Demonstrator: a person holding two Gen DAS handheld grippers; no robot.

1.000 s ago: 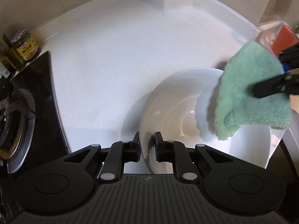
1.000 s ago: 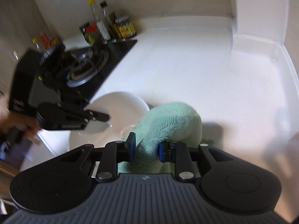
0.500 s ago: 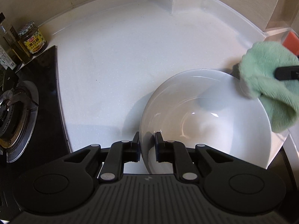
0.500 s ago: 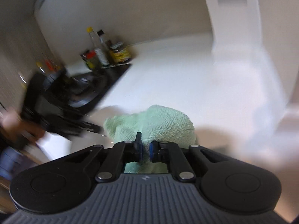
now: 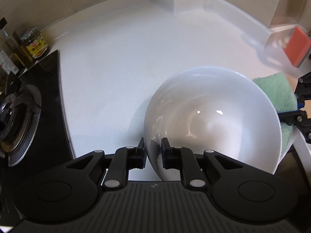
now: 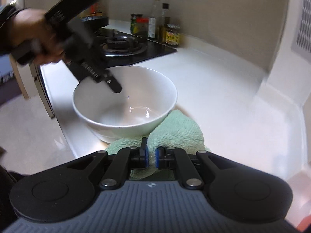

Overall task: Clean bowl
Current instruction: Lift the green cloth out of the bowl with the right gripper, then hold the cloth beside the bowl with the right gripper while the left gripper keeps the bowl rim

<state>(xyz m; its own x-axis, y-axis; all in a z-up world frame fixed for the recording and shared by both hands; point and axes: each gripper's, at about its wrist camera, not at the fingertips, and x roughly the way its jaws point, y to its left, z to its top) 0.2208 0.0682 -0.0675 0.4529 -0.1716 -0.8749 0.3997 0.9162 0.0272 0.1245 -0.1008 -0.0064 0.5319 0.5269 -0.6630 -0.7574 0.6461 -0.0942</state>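
Note:
A white bowl (image 5: pixel 213 116) sits on the white counter near its front edge; it also shows in the right wrist view (image 6: pixel 126 101). My left gripper (image 5: pixel 153 151) is shut on the bowl's near rim, one finger inside and one outside. My right gripper (image 6: pixel 150 154) is shut on a green cloth (image 6: pixel 175 134) that lies on the counter beside the bowl, partly tucked under its side. The cloth also shows in the left wrist view (image 5: pixel 278 91), to the right of the bowl. The bowl's inside looks bare and glossy.
A black gas hob (image 5: pixel 21 112) lies to the left of the bowl. Jars and bottles (image 6: pixel 165 29) stand behind the hob by the wall. A clear holder with an orange sponge (image 5: pixel 297 46) stands at the right. The counter edge (image 6: pixel 64 128) drops off beside the bowl.
My right gripper has carried the green cloth out of the bowl, over its right rim, down to the counter beside it. My left gripper has kept its hold on the rim.

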